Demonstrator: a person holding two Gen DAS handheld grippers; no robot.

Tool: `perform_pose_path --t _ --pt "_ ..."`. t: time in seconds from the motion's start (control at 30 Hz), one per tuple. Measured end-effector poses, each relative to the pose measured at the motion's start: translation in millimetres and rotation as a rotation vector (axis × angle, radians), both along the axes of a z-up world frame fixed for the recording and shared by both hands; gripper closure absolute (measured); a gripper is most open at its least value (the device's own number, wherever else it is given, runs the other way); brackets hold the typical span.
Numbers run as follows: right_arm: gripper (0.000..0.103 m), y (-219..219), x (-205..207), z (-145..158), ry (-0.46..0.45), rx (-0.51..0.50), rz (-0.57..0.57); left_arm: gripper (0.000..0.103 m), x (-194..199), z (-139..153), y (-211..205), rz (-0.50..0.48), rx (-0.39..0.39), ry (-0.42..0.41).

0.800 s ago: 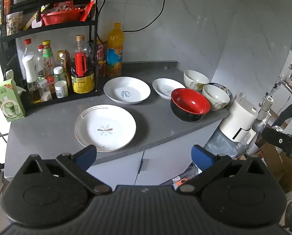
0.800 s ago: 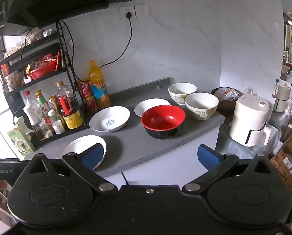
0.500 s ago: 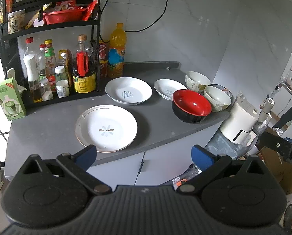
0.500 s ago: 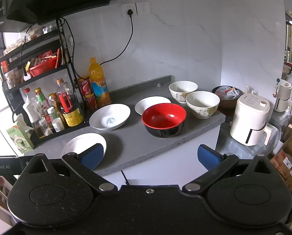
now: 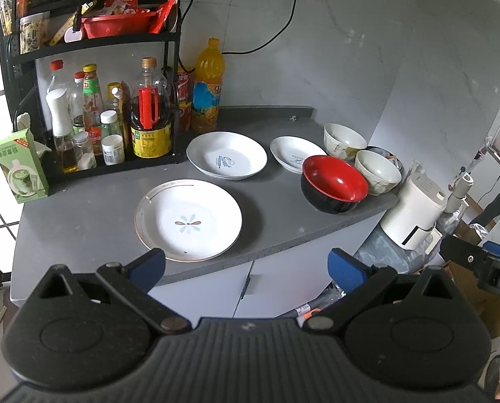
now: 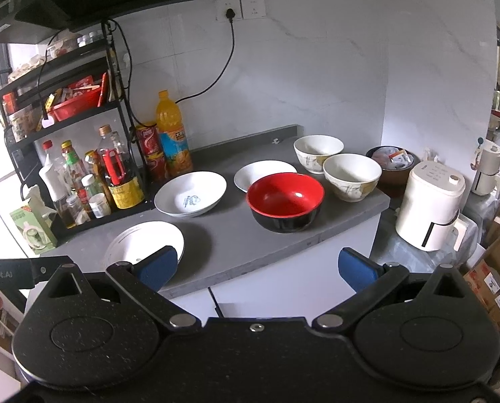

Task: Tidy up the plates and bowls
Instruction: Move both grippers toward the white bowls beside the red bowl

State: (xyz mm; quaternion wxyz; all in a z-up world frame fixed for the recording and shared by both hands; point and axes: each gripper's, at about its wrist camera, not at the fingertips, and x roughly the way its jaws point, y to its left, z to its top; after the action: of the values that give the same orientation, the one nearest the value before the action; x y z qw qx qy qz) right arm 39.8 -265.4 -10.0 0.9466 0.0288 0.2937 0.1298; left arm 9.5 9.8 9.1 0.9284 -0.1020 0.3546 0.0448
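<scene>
On the grey counter [image 5: 89, 208] lie a large flower-patterned plate [image 5: 188, 220], a deep white plate [image 5: 226, 159] and a small white plate [image 5: 295, 152]. A red and black bowl [image 5: 334, 183] stands near the right edge beside two cream bowls [image 5: 377, 171] [image 5: 344, 139]. My left gripper [image 5: 246, 265] hangs open in front of the counter, just below the large plate. In the right wrist view the right gripper [image 6: 256, 265] is open too, short of the counter edge, with the red bowl [image 6: 285, 199], cream bowls [image 6: 352, 174] and plates [image 6: 191, 193] [image 6: 139, 241] ahead.
A black rack [image 5: 92, 40] of bottles fills the back left, with an orange drink bottle [image 5: 208, 84] beside it and a green carton [image 5: 20, 168] at the far left. A white appliance [image 6: 433, 208] stands lower, right of the counter. Cardboard boxes [image 6: 498, 282] sit on the floor.
Both grippers have drifted slightly closer to the counter and stay open. No dish has moved.
</scene>
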Motion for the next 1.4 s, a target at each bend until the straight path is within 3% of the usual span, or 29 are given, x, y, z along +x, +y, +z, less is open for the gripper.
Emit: perform_pose_path --t 1.4 --pt "0.000 -20 14 -4 0.033 0.004 0.026 0.001 17 2 -17 0.028 -0.003 0.044"
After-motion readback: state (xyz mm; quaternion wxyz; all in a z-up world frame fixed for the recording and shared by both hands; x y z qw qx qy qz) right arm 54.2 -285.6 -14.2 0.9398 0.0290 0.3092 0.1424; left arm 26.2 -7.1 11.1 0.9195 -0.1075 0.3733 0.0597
